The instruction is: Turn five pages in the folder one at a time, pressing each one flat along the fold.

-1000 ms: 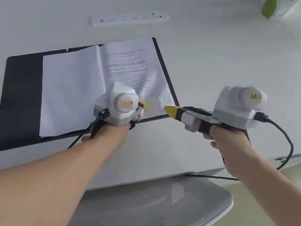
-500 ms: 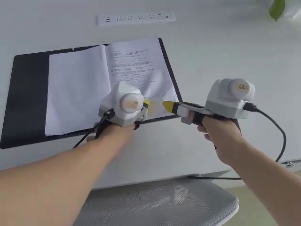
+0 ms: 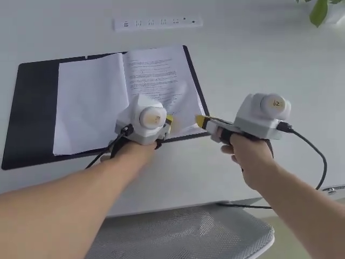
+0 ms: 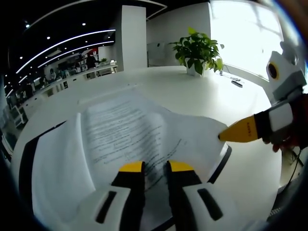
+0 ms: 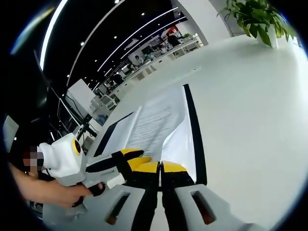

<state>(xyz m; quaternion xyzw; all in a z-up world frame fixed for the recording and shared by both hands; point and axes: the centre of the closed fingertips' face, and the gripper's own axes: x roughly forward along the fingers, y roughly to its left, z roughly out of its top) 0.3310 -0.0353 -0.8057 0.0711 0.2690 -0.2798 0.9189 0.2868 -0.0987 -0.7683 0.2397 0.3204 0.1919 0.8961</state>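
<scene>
The printed lines on the right-hand page (image 3: 156,81) are showing as grey rows too small to read. The folder (image 3: 32,108) is lying open on the white table (image 3: 269,59), below a power strip (image 3: 158,22). The left gripper view is showing a potted plant (image 4: 197,48) and the page's near corner curling up against the tip of the right gripper (image 3: 200,121). That claw's jaws are sitting together; whether paper is caught between them I cannot tell. The left gripper (image 3: 168,123) is hovering over the page's near edge, jaws slightly apart, gripping nothing
</scene>
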